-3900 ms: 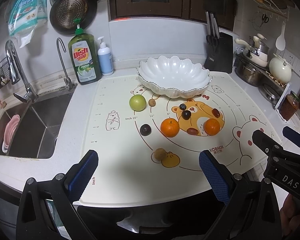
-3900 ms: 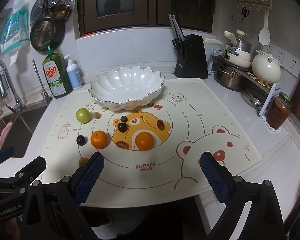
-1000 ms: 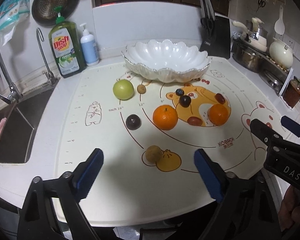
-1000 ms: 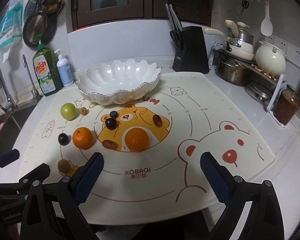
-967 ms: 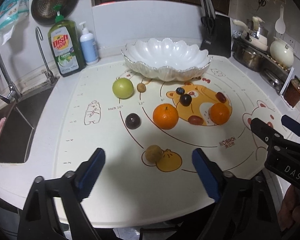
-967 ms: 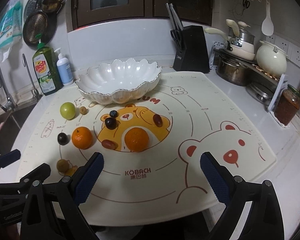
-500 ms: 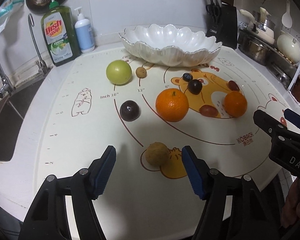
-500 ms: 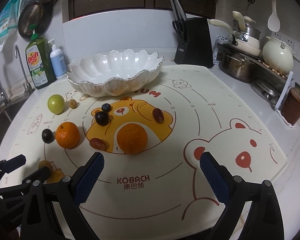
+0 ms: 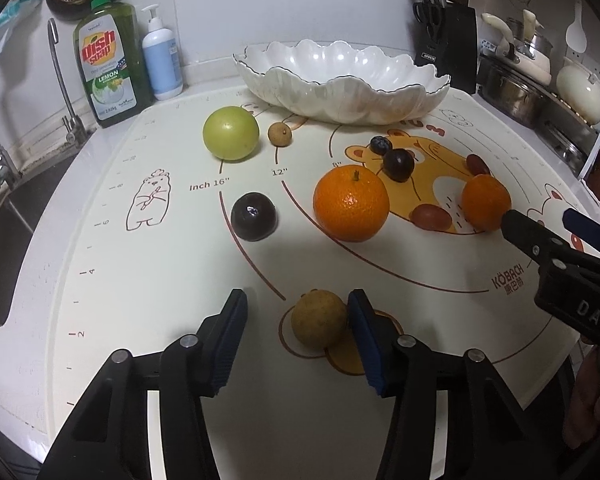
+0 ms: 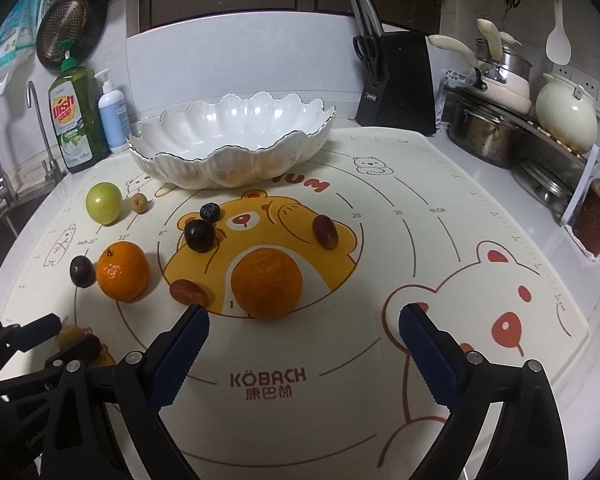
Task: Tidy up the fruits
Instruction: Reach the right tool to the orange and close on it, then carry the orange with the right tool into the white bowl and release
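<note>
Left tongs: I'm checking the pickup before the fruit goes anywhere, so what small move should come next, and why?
Probably shift slightly right, then close. The left tongs are open around the small brown fruit, which lies against the right pad with a gap on its left. The white bowl holds no fruit yet.

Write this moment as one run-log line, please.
left gripper: open around brown longan | right gripper: open near orange | bowl: no fruit visible

A longan (image 9: 319, 323) lies on the mat (image 9: 148, 280) between the left fingers (image 9: 231, 320), touching the right one; a mandarin (image 10: 266, 282) sits just ahead of the right fingers (image 10: 189, 332), the bowl (image 10: 232, 160) far beyond
</note>
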